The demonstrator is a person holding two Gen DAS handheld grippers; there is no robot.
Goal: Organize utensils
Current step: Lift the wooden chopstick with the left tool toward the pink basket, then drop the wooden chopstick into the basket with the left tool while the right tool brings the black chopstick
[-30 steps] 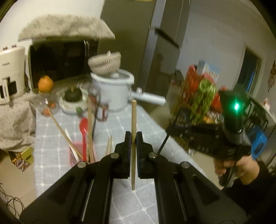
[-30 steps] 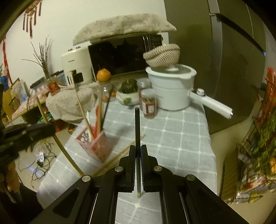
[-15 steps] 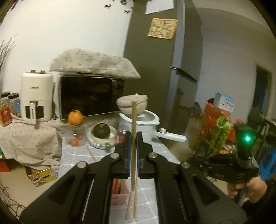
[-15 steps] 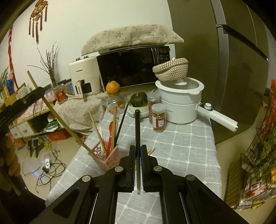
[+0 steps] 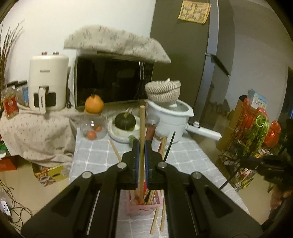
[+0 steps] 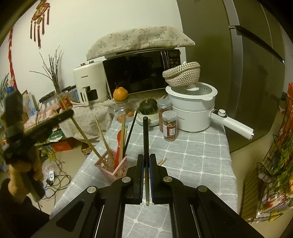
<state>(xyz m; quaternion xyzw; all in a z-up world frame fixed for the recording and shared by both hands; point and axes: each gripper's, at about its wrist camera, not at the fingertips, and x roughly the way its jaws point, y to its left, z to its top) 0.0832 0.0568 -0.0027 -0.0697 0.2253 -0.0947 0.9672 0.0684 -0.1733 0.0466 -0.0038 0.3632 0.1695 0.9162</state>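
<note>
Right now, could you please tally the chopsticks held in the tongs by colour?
Wooden chopstick: 1, in the left tongs
Black chopstick: 1, in the right tongs
Total: 2

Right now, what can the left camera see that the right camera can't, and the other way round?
Only the left wrist view shows the yellow paper on the fridge and the wooden chopstick's tip down in the pink basket. Only the right wrist view shows the red hanging ornament and the spice jar. Both show the microwave, orange and white pot; each hand-held gripper is shut on a chopstick: left wooden, right black.
</note>
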